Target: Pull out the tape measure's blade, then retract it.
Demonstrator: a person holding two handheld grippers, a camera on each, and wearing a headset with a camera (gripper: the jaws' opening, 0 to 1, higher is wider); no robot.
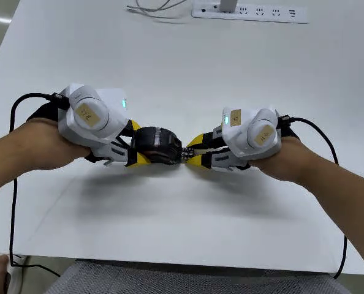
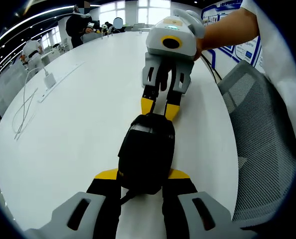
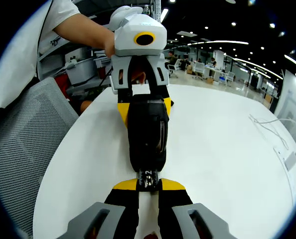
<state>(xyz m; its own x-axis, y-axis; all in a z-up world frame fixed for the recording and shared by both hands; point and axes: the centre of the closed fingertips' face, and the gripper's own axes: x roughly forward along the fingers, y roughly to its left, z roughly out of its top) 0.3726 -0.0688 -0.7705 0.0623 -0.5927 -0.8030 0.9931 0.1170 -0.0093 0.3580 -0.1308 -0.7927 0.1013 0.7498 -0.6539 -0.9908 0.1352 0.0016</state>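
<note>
"Where was the tape measure (image 1: 157, 144)?"

"Low over the white surface (image 1: 188, 73), though I couldn't tell if it touched. The left gripper (image 1: 138, 144) was clamped around its case. The right gripper (image 1: 192, 151), at its three o'clock, was clenched on the end hook (image 3: 147, 178), with hardly any blade out."

"How to pull well?"

"Hold the case steady, draw the hook level toward three o'clock, then ease it back, no snapping."

"And around?"

"A power strip (image 1: 249, 10) at twelve o'clock, a mesh chair (image 2: 257, 124) close by, an open office beyond."
</note>
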